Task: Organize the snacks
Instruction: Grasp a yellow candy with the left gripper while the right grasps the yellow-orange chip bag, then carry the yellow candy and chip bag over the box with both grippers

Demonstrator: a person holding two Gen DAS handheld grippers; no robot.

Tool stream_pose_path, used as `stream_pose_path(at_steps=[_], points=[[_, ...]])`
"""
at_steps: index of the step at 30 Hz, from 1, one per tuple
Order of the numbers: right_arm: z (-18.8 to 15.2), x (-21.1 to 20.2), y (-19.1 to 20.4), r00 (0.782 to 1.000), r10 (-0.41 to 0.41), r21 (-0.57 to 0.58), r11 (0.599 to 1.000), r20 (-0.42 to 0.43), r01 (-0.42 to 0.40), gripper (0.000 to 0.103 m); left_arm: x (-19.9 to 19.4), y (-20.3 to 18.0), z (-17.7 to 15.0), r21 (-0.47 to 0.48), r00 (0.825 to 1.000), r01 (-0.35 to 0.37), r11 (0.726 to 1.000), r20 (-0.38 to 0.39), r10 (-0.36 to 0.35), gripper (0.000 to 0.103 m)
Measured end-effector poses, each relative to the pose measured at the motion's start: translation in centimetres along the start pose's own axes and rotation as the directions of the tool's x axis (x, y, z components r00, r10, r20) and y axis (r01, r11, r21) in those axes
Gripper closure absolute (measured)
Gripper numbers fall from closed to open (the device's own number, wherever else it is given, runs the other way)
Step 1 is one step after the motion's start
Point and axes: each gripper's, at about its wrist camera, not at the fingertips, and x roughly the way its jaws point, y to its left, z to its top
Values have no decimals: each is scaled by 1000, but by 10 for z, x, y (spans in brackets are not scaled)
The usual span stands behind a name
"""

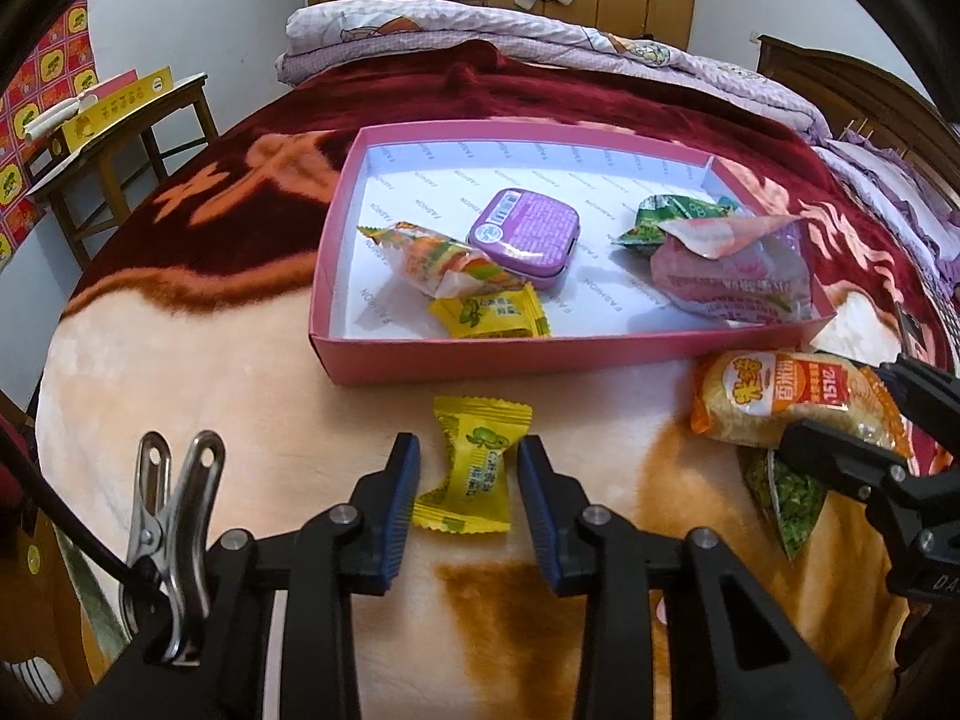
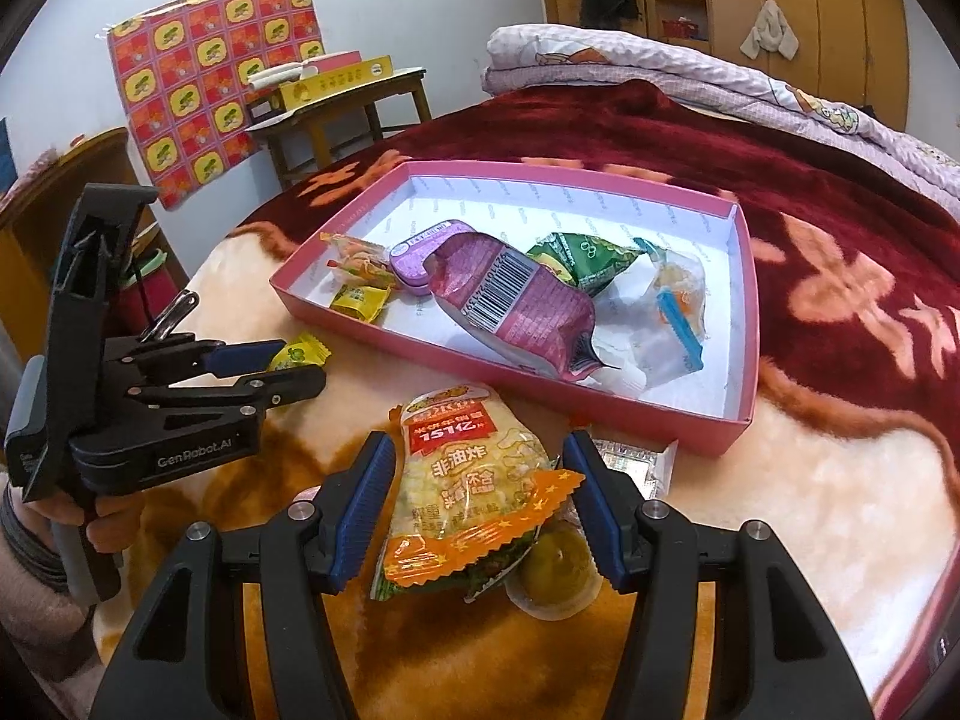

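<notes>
A pink box (image 1: 420, 354) lies on the bed and holds a purple tin (image 1: 528, 234), a pink pouch (image 1: 732, 276), a green packet (image 1: 666, 216), a striped candy (image 1: 444, 258) and a yellow candy (image 1: 492, 312). My left gripper (image 1: 468, 474) is open, its fingers either side of a yellow candy (image 1: 474, 462) on the blanket. My right gripper (image 2: 480, 492) is open around an orange rice-cracker packet (image 2: 474, 480), which also shows in the left wrist view (image 1: 786, 396). The left gripper also shows in the right wrist view (image 2: 288, 369).
A green packet (image 1: 792, 498) and a green jelly cup (image 2: 561, 570) lie under the cracker packet. A silver sachet (image 2: 636, 462) lies by the box (image 2: 600, 408). A folded quilt (image 1: 480, 30) sits at the bed's far end. A wooden stool (image 2: 336, 114) stands left.
</notes>
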Motion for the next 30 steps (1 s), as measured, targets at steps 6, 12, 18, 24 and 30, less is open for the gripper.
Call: stream_pose_path(at_steps=[6, 12, 18, 24, 30], points=[[-1, -1, -1, 1000, -4, 20, 1000, 6, 4, 50, -2, 2, -1, -14, 1000, 14, 1000, 2, -14, 77], [1, -5, -7, 1000, 23, 61, 998, 18, -24, 57, -6, 5, -1, -26, 1000, 13, 1000, 15, -13, 79], [0, -10, -7, 999, 26, 69, 997, 33, -28, 60, -16, 6, 0, -38, 999, 16, 999, 33, -14, 79], [2, -20, -6, 998, 22, 78, 997, 63, -27, 60, -23, 5, -1, -41, 999, 19, 999, 42, -17, 79], [1, -28, -6, 996, 28, 83, 996, 84, -35, 60, -32, 1, -2, -35, 998, 21, 999, 55, -19, 79]])
